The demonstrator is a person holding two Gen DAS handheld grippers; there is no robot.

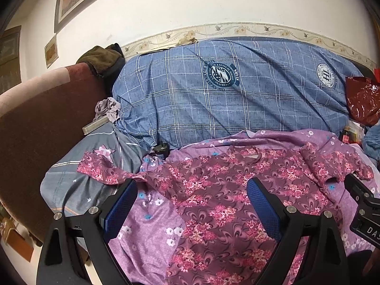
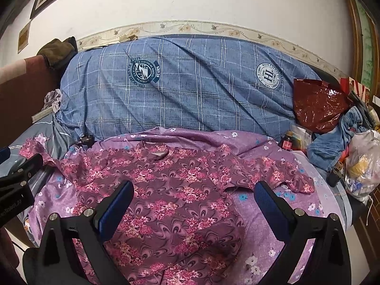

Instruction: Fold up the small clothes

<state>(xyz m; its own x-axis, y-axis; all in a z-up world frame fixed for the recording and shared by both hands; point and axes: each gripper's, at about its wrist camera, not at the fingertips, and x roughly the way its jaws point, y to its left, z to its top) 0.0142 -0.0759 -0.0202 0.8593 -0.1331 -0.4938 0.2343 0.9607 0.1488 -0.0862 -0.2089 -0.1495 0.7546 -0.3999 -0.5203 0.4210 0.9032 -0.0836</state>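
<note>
A small maroon shirt with pink flowers (image 1: 213,197) (image 2: 171,190) lies spread flat, front up, on a lilac flowered sheet (image 1: 142,237) (image 2: 273,225). Its neck points toward the wall and both short sleeves are laid out sideways. My left gripper (image 1: 192,192) hovers open above the shirt's left half, with nothing between its blue pads. Over the right half, my right gripper (image 2: 193,192) also stands open and holds nothing. Each gripper's body shows at the edge of the other's view.
A big blue plaid duvet (image 1: 225,95) (image 2: 190,90) is piled behind the shirt against the wall. A dark red sofa arm (image 1: 42,123) rises at the left. At the right lie a red plastic bag (image 2: 318,104), jeans (image 2: 337,137) and a white bag (image 2: 363,166).
</note>
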